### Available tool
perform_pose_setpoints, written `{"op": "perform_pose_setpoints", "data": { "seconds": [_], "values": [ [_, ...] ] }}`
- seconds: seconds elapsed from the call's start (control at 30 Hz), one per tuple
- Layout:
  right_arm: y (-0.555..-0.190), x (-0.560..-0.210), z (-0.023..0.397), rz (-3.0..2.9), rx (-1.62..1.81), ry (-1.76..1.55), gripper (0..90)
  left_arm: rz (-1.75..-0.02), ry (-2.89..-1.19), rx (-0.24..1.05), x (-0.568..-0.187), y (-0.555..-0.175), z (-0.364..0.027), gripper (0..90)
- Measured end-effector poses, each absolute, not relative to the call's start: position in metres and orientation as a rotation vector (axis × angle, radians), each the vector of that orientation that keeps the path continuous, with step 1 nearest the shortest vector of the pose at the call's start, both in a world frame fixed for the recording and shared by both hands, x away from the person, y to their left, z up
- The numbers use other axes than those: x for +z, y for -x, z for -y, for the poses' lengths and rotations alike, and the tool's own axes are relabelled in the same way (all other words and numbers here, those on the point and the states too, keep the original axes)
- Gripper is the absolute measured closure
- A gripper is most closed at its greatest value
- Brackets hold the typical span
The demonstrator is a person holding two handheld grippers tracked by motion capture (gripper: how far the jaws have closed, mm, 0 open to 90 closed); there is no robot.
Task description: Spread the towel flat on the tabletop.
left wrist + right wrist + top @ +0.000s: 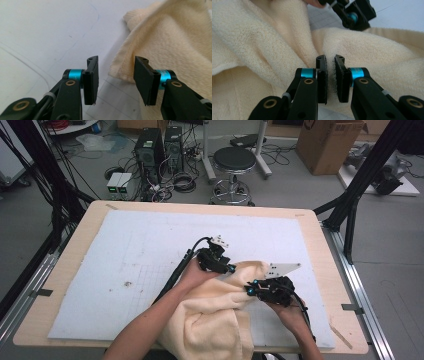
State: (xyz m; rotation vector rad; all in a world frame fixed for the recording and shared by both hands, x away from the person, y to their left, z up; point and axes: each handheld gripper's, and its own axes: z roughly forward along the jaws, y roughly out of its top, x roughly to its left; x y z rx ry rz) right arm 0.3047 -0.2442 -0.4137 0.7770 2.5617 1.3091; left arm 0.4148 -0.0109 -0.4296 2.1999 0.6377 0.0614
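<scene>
Forearms: both come in from the bottom edge in the high view, angled up toward table centre, left one bare and lying across the cloth.
Left gripper (226, 268): held low over the upper-left edge of the cream-yellow terry towel (220, 310), pointing right and a little toward the person.
Left jaws: roughly half open; in the left gripper view the towel's hem (120, 72) sits in the gap, nearer the right-hand pad (145, 80). No pinch visible, pads not pressing the cloth.
Right gripper (251, 288): hand comes in from the lower right, gripper pointing left into the towel's right side.
Right jaws: nearly closed, narrow slit, a raised fold of towel (331, 65) pinched between the pads.
Towel: bunched and creased on the white foam mat (150, 250) at the near right of the light wooden table (65, 270), lower part hanging over the near edge.
Spacing: the two grippers sit close together, not touching.
</scene>
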Motion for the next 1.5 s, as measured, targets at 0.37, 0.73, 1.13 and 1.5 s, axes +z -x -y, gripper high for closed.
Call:
{"op": "perform_pose_setpoints", "data": {
  "seconds": [0.37,0.73,1.13,1.5],
  "values": [
    [-0.304,-0.401,0.263,-2.427,1.398,-0.859,56.5,-0.643,-2.181,0.07,-0.416,-0.416,-0.011,85.7],
    [-0.342,-0.417,0.291,-2.286,1.135,-1.171,48.1,-0.737,-2.115,0.21,-0.392,-0.408,-0.09,85.8],
    [-0.359,-0.434,0.294,-2.33,1.018,-1.29,46.0,-0.807,-2.089,0.248,-0.392,-0.397,-0.14,85.7],
    [-0.369,-0.438,0.286,-2.341,0.998,-1.258,70.4,-0.835,-2.071,0.259,-0.395,-0.389,-0.165,85.8]
  ]
}}
